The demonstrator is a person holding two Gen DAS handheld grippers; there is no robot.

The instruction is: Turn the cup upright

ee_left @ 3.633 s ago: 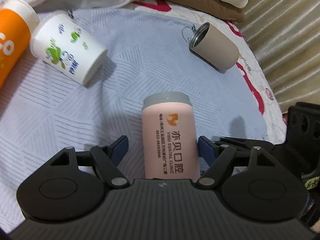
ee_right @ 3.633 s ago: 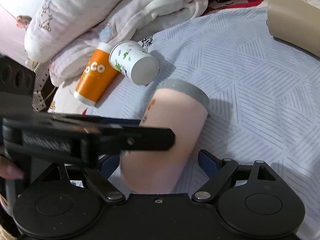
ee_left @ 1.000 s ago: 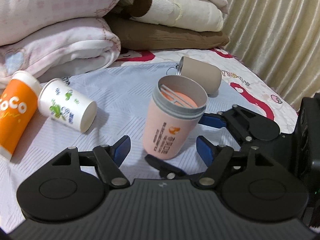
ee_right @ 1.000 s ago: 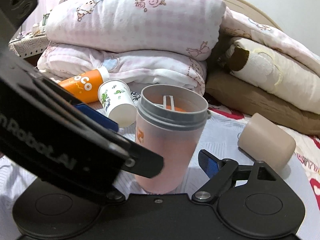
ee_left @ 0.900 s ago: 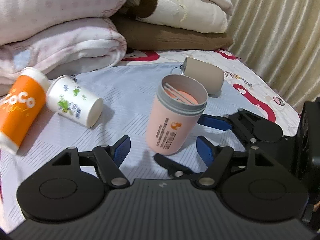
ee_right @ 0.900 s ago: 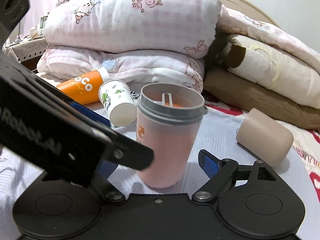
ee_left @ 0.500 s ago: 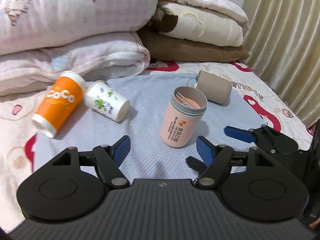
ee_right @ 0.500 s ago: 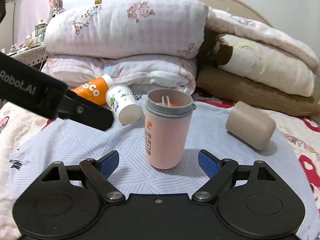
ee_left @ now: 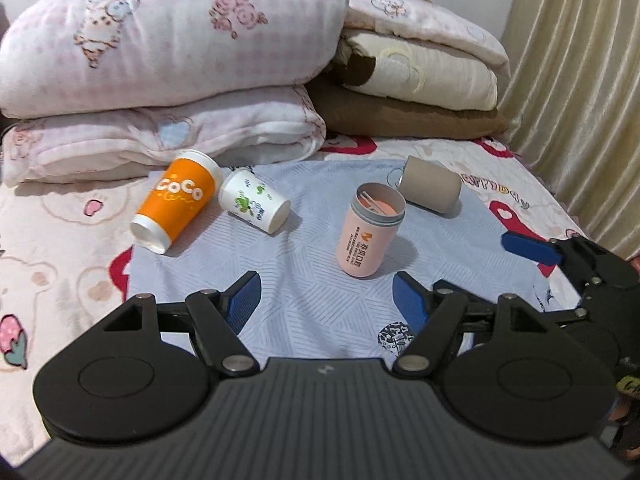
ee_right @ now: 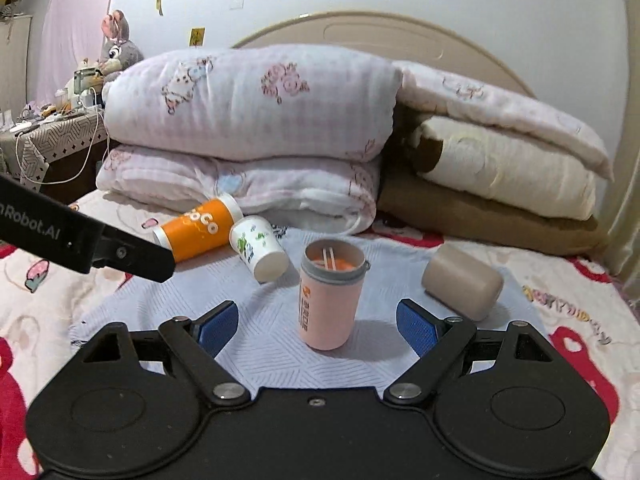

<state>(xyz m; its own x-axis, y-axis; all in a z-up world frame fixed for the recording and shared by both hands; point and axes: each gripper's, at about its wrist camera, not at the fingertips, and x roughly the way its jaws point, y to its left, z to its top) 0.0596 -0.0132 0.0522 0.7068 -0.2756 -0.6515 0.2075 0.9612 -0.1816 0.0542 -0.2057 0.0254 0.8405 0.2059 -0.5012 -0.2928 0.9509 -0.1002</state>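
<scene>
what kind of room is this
Most likely a bedroom: the cups lie on a bed with a curved headboard, folded quilts are stacked at its head, and a plush rabbit sits on a side table.

Bed: blue-grey mat, folded quilts.

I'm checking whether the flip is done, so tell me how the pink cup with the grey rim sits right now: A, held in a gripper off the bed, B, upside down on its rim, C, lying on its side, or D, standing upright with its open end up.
D: the pink cup stands on the grey mat with its open mouth facing up, and no gripper touches it.
</scene>
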